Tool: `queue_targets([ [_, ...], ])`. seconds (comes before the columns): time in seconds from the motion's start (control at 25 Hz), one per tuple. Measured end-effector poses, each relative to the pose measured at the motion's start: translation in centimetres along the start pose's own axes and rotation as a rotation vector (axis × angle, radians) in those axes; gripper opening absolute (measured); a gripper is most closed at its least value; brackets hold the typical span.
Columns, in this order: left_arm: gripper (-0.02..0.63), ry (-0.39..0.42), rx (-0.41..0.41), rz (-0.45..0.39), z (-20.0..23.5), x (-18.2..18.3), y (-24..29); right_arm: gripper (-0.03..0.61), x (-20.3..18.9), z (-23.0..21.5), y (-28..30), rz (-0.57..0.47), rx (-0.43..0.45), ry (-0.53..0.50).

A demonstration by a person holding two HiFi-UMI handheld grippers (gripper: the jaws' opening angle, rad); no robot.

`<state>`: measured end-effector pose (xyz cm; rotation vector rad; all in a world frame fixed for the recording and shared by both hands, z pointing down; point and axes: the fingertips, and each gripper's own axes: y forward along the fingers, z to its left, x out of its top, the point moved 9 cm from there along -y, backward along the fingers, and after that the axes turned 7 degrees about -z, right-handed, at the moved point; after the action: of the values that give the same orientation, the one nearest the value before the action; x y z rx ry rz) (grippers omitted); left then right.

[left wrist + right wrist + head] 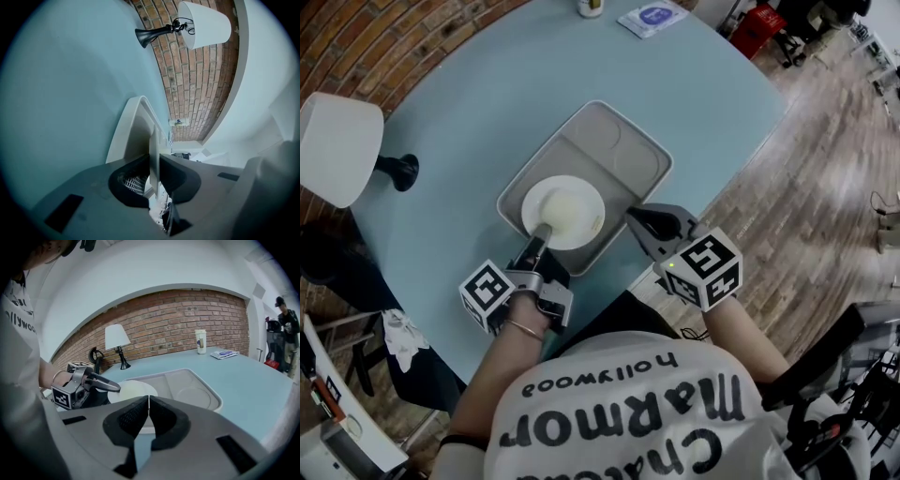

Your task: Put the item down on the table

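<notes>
Plate (567, 211): white and round, it sits over the near compartment of a grey tray (623, 150), at the near edge of the pale blue desk (487, 103). I cannot tell whether it rests in the tray or is held just above it. The left claw (541, 232) pinches the plate's near rim. In the left gripper view the plate shows edge-on as a thin white strip clamped between the two dark pads. The right claw (633, 216) is just to the right, with its tips at the tray's near right rim. In the right gripper view its jaws are pressed together with nothing seen between them, and the plate and the left claw lie beyond, to the left.

The tray's far compartments are bare, and one of them has a round recess. On the desk's left edge stands a lamp (337, 145) with a white shade and a dark foot, in front of a brick wall (178, 319). On the far side of the desk are a white cup (200, 341) and, to its right, a flat blue-and-white packet (654, 17). A wood floor (806, 187) lies to the right of the desk, and in the right gripper view a person (283, 324) stands there in the distance.
</notes>
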<state>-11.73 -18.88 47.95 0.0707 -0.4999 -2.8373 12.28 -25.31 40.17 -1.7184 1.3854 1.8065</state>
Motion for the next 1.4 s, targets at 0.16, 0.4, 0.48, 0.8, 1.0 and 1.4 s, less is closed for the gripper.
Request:
queue_targets([
  [0.16,0.038,0.045,0.035,-0.005,-0.5,0.3,0.7,0.011,0.0,-0.2,0.4,0.003,0.002,0.004],
  [0.4,0.038,0.136,0.081,-0.027,-1.7,0.8,1.4,0.011,-0.1,-0.7,0.6,0.009,0.004,0.015],
  [0.48,0.051,0.146,0.080,-0.036,-1.9,1.0,1.6,0.011,-0.2,-0.8,0.8,0.013,0.006,0.017],
  [0.8,0.229,0.316,0.086,-0.029,-3.3,0.8,1.5,0.011,0.0,-0.8,1.2,0.013,0.007,0.019],
  [1.0,0.283,0.500,0.102,-0.033,-3.8,1.1,1.3,0.011,-0.2,-0.4,1.2,0.017,0.001,0.020],
  [1.4,0.365,0.965,0.112,0.099,-4.6,0.0,1.8,0.011,-0.4,-0.3,1.0,0.027,0.000,0.015],
])
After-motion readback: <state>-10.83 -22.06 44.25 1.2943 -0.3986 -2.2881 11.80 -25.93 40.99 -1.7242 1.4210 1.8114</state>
